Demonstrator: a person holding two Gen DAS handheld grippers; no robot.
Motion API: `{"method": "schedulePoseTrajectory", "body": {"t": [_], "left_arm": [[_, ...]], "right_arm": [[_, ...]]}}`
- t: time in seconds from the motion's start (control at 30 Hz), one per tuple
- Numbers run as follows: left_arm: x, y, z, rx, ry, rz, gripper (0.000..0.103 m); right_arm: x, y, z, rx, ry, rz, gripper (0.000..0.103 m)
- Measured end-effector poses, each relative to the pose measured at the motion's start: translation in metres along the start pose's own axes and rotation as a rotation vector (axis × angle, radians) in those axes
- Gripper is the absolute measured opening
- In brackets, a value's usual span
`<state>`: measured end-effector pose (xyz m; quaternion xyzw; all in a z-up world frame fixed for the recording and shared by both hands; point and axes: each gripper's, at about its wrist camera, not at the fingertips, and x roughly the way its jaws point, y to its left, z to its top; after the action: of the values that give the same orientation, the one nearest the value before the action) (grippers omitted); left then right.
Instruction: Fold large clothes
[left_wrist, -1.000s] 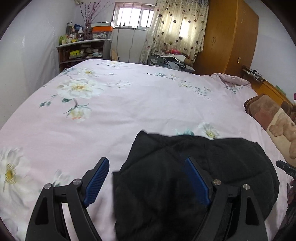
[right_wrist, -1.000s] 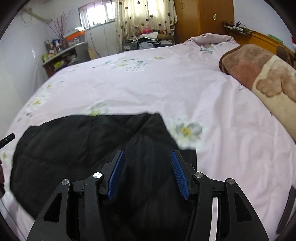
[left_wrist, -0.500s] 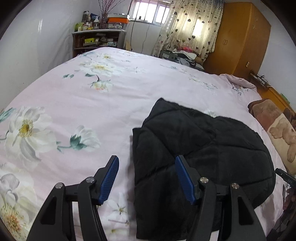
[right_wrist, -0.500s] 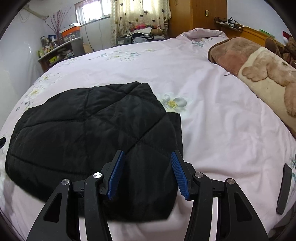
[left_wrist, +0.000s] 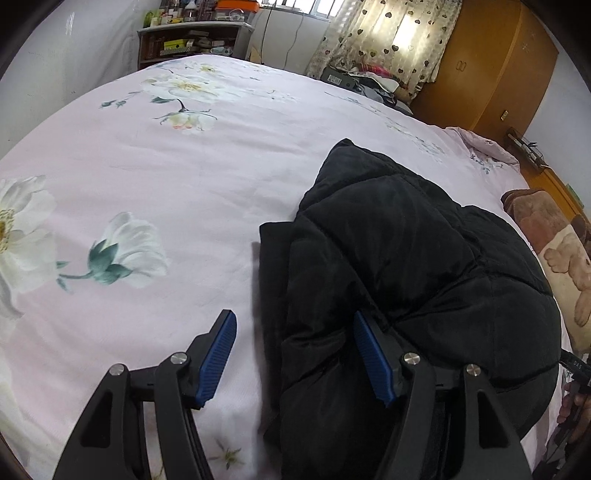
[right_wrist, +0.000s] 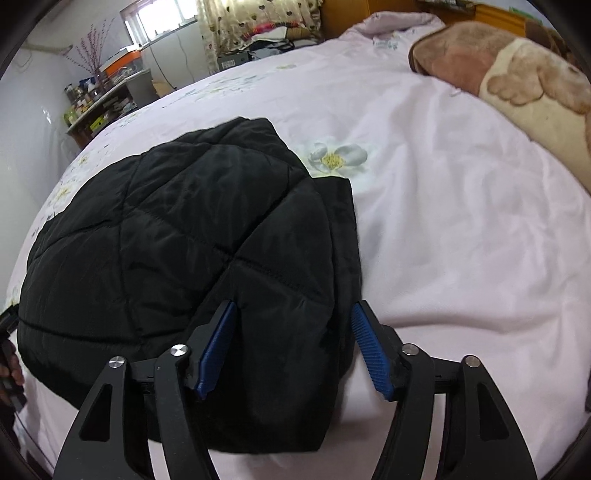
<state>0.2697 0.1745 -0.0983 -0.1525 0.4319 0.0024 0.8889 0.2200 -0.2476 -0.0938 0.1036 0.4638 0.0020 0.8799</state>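
One black quilted jacket (left_wrist: 406, 266), folded, on one floral bed (left_wrist: 184, 166).
My two tongs, left (left_wrist: 295, 354) and right (right_wrist: 291, 343), are opening, each straddling a jacket edge, gripping nothing.

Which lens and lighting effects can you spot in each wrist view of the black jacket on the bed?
Left wrist view: fisheye bends the bed into a dome, dark vignette in the corners, backlit curtain washes out. Right wrist view: same bulging, window overexposed, black jacket sharp with stitching visible, soft daylight, faint shadows.

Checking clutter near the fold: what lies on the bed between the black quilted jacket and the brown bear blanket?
Only bare pink floral bedsheet separates the black quilted jacket from the brown bear blanket; the right wrist view shows it.
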Motion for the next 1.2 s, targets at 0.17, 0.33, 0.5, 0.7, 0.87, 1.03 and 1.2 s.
{"method": "schedulePoseTrajectory", "body": {"t": [0.17, 0.33, 0.5, 0.7, 0.87, 1.03, 1.2], "left_arm": [[0.012, 0.004, 0.001, -0.016, 0.014, -0.032, 0.078], [0.020, 0.008, 0.005, -0.047, 0.040, -0.094, 0.078], [0.025, 0.010, 0.008, -0.068, 0.061, -0.148, 0.078], [0.022, 0.015, -0.004, -0.111, 0.061, -0.201, 0.076], [0.032, 0.019, -0.005, -0.127, 0.072, -0.232, 0.078], [0.045, 0.015, 0.007, -0.110, 0.106, -0.251, 0.081], [0.044, 0.016, 0.005, -0.101, 0.109, -0.269, 0.080]], "right_arm": [[0.014, -0.009, 0.008, 0.036, 0.041, 0.058, 0.069], [0.029, -0.022, 0.014, 0.082, 0.071, 0.132, 0.072], [0.039, -0.029, 0.019, 0.117, 0.087, 0.193, 0.073], [0.037, -0.034, 0.010, 0.139, 0.092, 0.254, 0.071], [0.046, -0.044, 0.007, 0.151, 0.099, 0.298, 0.071], [0.059, -0.045, 0.013, 0.188, 0.117, 0.329, 0.072], [0.051, -0.042, 0.013, 0.157, 0.110, 0.334, 0.061]]}}
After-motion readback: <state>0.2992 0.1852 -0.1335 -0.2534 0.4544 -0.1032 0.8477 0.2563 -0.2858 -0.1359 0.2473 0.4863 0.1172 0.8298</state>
